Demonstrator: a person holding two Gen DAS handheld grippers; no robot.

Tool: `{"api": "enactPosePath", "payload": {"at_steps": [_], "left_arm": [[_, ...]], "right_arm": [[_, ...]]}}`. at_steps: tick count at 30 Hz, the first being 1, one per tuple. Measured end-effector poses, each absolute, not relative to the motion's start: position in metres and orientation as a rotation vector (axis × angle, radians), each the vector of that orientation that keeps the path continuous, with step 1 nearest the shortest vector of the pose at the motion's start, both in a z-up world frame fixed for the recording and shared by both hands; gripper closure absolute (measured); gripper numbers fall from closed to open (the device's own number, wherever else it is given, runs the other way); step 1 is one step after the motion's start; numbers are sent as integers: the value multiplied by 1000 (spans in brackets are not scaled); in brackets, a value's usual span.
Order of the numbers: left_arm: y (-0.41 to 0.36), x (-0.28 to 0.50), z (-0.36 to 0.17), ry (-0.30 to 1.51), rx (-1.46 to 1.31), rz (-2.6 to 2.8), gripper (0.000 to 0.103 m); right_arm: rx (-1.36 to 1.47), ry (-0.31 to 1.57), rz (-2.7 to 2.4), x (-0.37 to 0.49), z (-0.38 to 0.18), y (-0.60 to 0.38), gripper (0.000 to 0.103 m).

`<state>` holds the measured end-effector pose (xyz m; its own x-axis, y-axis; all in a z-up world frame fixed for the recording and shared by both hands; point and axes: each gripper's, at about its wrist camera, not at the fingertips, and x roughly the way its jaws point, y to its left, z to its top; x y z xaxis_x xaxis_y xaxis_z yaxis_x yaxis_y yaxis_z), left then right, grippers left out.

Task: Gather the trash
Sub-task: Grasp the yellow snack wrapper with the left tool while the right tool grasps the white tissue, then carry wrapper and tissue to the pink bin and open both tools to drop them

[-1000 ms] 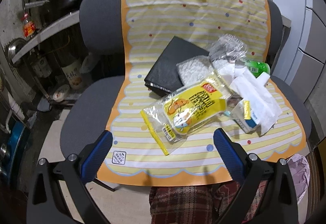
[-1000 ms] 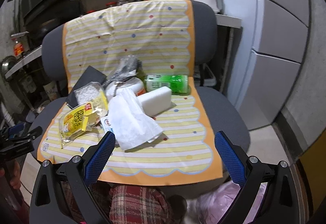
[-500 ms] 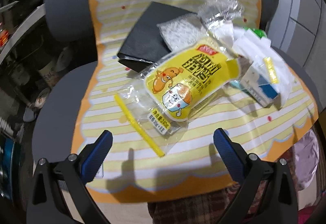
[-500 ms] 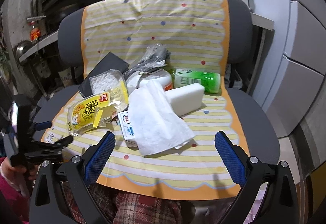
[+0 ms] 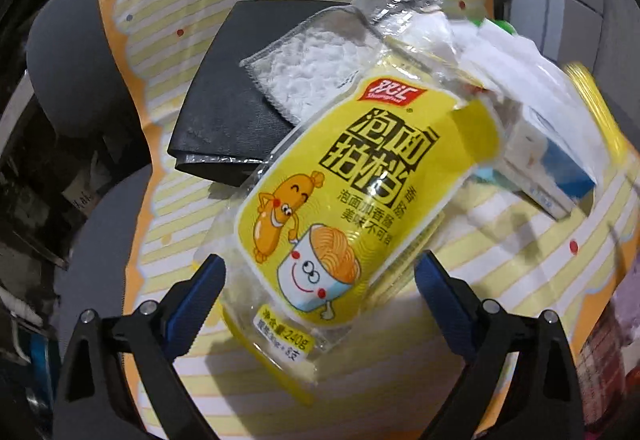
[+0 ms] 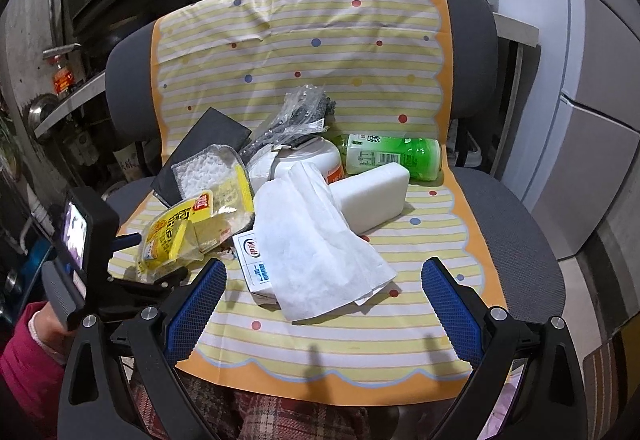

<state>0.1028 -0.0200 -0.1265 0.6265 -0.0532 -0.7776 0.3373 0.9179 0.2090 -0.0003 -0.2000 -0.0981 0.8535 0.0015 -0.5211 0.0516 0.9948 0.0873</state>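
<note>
Your left gripper (image 5: 320, 276) is spread wide, its blue fingers straddling the near end of the yellow sausage wrapper (image 5: 352, 200), which lies between them without either pad clearly touching it. That wrapper sits at the left of the trash pile on the striped mat (image 6: 320, 352) covering the gray chair (image 6: 516, 240), its far end overlapping a white scrubbing cloth (image 5: 308, 68) and a black flat pouch (image 5: 224, 108). Your right gripper (image 6: 324, 300) is also spread open, empty, hovering over the near edge of the mat. Ahead of it a white tissue (image 6: 316, 236) drapes over a small milk carton (image 6: 256, 264); a white sponge block (image 6: 372, 196) lies just right of the tissue, with a green bottle (image 6: 396, 156) on its side beyond and crumpled clear plastic (image 6: 300, 116) farther back.
</note>
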Motion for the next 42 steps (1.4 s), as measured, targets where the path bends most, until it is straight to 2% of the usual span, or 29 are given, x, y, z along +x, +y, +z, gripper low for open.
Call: {"api": "enactPosePath", "payload": {"at_steps": [2,3,5,6,7,9,11,12,17,18,19,20,27,32,35,38,39,40,42], "left_arm": [[-19,105,-125,866,347,-234,23],[-18,106,-125,869,341,-232,25],[-15,106,-124,874,325,-234,45],[-14,103,-120,868,322,-230,47],[-12,97,-113,846,308,-231,55],[-5,88,-97,803,249,-242,62],[2,80,-80,767,191,-252,76],[7,72,-67,741,147,-260,78],[26,52,-28,657,-17,-279,81],[27,46,-23,644,-43,-278,81],[28,47,-21,641,-58,-277,81],[29,46,-20,639,-81,-285,81],[15,45,-33,662,-101,-341,81],[7,50,-43,662,-80,-328,81],[6,58,-49,673,-82,-314,81],[6,62,-53,681,-85,-305,81],[5,63,-54,681,-85,-305,81],[5,63,-54,681,-82,-302,81],[4,62,-52,676,-75,-295,81]], "right_arm": [[100,541,-20,-2,-98,-200,6],[101,533,-18,-3,-98,-201,6],[105,510,-12,-6,-98,-202,7],[109,501,-9,-8,-98,-203,7],[115,492,-8,-10,-98,-204,7],[132,480,-15,-13,-98,-208,7],[130,476,-13,-13,-99,-210,7],[124,473,-17,-14,-100,-210,8],[91,469,-8,-15,-108,-209,12],[86,469,-3,-14,-110,-209,20],[77,474,6,-11,-114,-209,42],[75,484,15,-7,-117,-210,46],[64,524,52,37,-142,-224,46],[46,535,84,73,-146,-226,51],[23,564,77,92,-150,-222,59],[20,596,90,105,-154,-220,76],[24,600,102,105,-154,-219,90],[33,589,113,103,-152,-219,99],[38,542,139,93,-144,-218,100]]}}
